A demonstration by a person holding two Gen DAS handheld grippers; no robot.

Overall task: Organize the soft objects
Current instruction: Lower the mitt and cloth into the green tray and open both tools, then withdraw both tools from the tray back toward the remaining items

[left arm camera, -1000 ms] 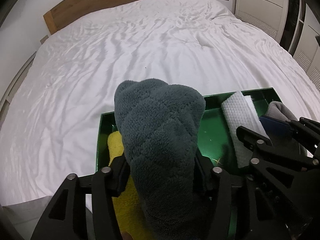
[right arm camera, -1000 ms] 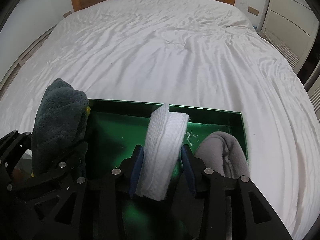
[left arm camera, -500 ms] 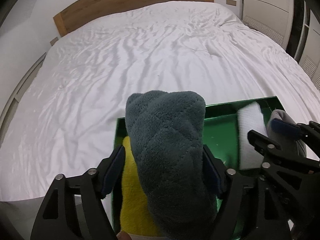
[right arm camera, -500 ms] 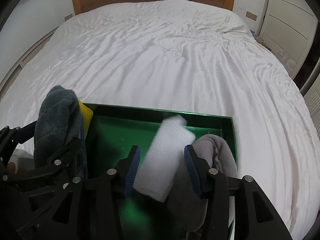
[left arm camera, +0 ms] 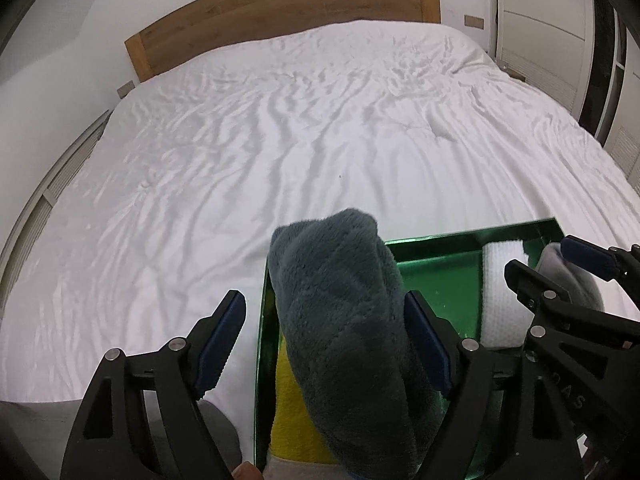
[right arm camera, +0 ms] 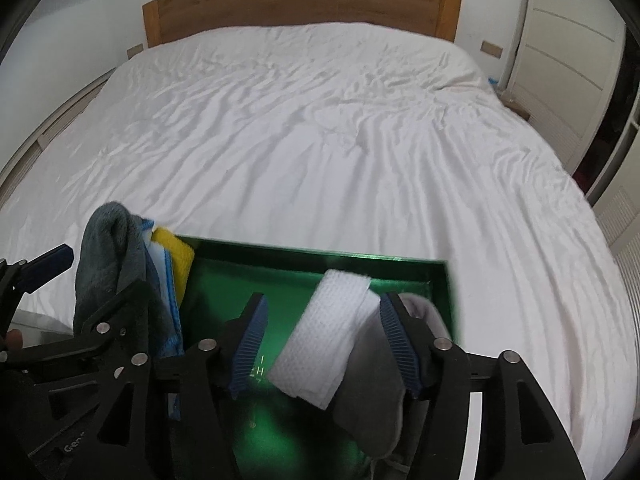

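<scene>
A green tray (left arm camera: pixel 436 276) (right arm camera: pixel 312 268) lies on the white bed near its foot. A folded dark grey-green plush cloth (left arm camera: pixel 348 320) (right arm camera: pixel 112 260) stands at the tray's left end against a yellow cloth (left arm camera: pixel 292 412) (right arm camera: pixel 176 256) and a blue one (right arm camera: pixel 170 300). My left gripper (left arm camera: pixel 324 336) is open around the plush cloth, its jaws apart from it. A folded white waffle cloth (right arm camera: pixel 328 328) (left arm camera: pixel 502 300) leans on a light grey cloth (right arm camera: pixel 372 384) (left arm camera: pixel 568 280) at the tray's right end. My right gripper (right arm camera: pixel 324 340) is open around the white cloth.
The wrinkled white bed sheet (left arm camera: pixel 300 140) (right arm camera: pixel 320 128) spreads beyond the tray to a wooden headboard (left arm camera: pixel 288 12) (right arm camera: pixel 300 4). White wardrobe doors (right arm camera: pixel 568 60) stand to the right of the bed.
Both grippers have opened and let go of their cloths. Both have drawn back from the tray, so more of the bed shows. The white cloth has tipped to lean on the grey one.
</scene>
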